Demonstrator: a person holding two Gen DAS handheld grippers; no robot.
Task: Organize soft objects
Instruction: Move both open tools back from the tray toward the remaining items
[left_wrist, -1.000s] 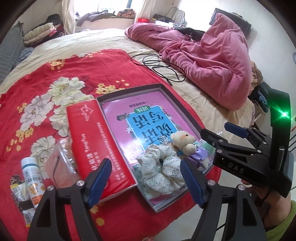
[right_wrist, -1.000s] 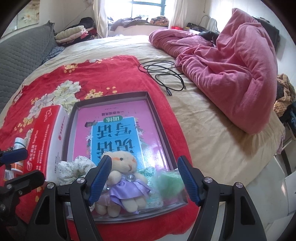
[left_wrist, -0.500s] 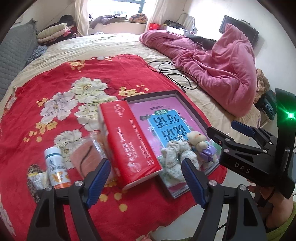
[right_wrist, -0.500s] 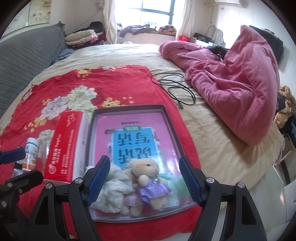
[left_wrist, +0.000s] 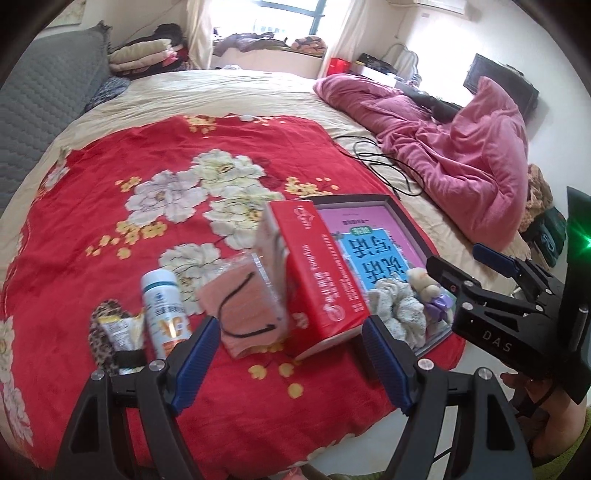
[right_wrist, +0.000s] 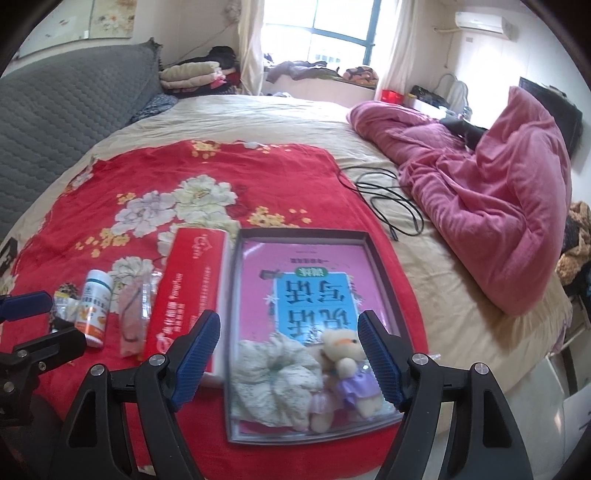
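Two black grippers with blue pads

The left gripper (left_wrist: 288, 365) and right gripper (right_wrist: 288, 363) have shiny screws. The right one says "DAS", shows a green light, and a green sleeve (left_wrist: 569, 458) is behind it.

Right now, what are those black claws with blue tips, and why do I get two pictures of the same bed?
They are two grabbers that a person holds, one in each hand. Each has a camera looking along its fingers, so you get two views. The left gripper and the right gripper are both open and hold nothing. On the red blanket lies a tray with a teddy bear and a scrunchie. Beside the tray stands a red box, then a white bottle.
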